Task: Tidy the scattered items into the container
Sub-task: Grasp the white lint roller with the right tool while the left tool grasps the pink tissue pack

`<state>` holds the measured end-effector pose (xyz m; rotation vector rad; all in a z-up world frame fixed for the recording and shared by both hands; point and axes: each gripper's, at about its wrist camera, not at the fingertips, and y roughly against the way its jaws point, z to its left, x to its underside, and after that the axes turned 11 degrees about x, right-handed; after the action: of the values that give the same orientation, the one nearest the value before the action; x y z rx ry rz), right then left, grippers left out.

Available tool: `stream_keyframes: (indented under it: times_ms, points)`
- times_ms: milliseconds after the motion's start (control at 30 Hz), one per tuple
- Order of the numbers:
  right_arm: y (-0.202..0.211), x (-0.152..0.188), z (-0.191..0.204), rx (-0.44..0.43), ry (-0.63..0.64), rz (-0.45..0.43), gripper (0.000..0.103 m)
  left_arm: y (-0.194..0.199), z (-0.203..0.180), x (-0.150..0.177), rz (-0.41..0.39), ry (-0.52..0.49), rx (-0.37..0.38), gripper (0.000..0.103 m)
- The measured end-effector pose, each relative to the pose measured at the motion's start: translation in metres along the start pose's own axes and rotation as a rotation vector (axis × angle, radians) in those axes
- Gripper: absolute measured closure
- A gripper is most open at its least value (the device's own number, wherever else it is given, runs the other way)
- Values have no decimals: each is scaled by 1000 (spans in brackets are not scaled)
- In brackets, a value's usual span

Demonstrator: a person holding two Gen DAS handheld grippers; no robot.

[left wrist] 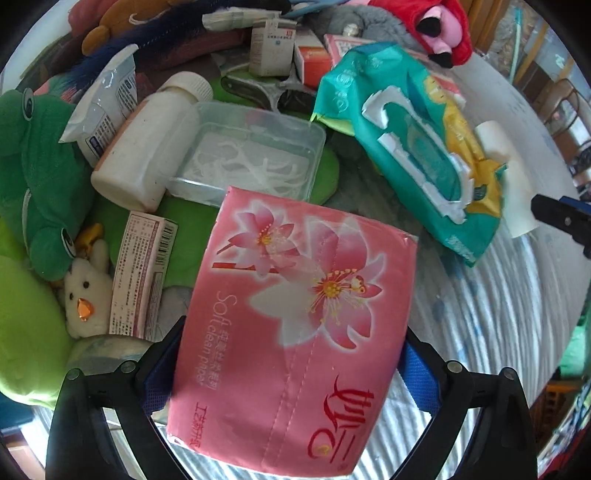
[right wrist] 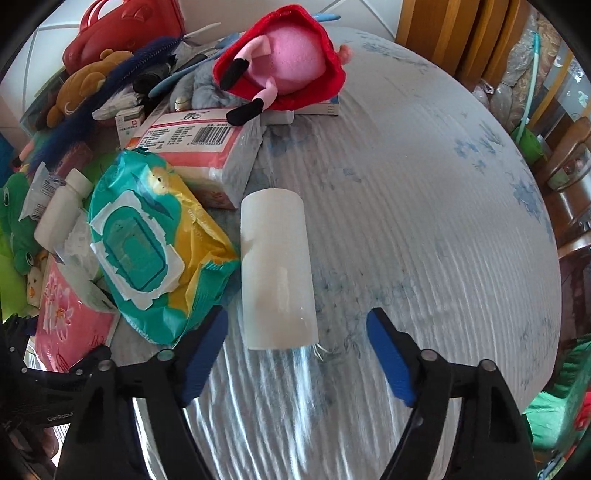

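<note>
Left gripper (left wrist: 291, 369) is clamped on the pink tissue pack (left wrist: 295, 332), held over the pile by the clear box (left wrist: 247, 162). Right gripper (right wrist: 295, 350) is spread, pads not touching the white roll (right wrist: 277, 269) lying on the tablecloth (right wrist: 424, 221) beside the wipes (right wrist: 155, 243).

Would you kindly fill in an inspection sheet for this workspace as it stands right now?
Surface: table under a pale ribbed cover with blue print; its right part bare.
Job's things: pink tissue pack between the left gripper's pads; white roll lying flat, teal wipes pack beside it.
Clutter: white bottle, clear plastic box, green frog plush, red and pink plush, small cartons.
Grippers: left gripper shut on the tissue pack; right gripper open just short of the roll, nothing between its pads.
Cables: nothing seen.
Surroundings: wooden furniture behind the table.
</note>
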<state>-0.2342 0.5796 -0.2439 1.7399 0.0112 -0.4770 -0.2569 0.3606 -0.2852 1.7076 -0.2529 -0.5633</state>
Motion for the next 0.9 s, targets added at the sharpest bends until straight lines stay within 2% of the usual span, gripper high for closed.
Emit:
stream_keyframes:
  times_ms: [67, 367, 400, 467, 500, 667, 900]
  points:
    - [-9, -7, 0, -31, 27, 8, 39, -5, -2, -2, 0, 12, -33, 0]
    - [-37, -23, 12, -82, 95, 34, 39, -4, -2, -10, -8, 81, -47, 2]
    - [-38, -23, 13, -80, 102, 30, 40, -4, -1, -11, -10, 85, -47, 2]
    - [-36, -23, 16, -87, 110, 18, 50, 0, -2, -11, -20, 87, -58, 4]
    - [-33, -22, 16, -101, 107, 13, 57, 4, -2, -12, -30, 88, -60, 5]
    - [-17, -17, 13, -108, 103, -14, 57, 37, -1, -19, -114, 91, -61, 5]
    - [43, -18, 12, -134, 109, -132, 57, 105, 6, -26, -279, 87, -69, 5]
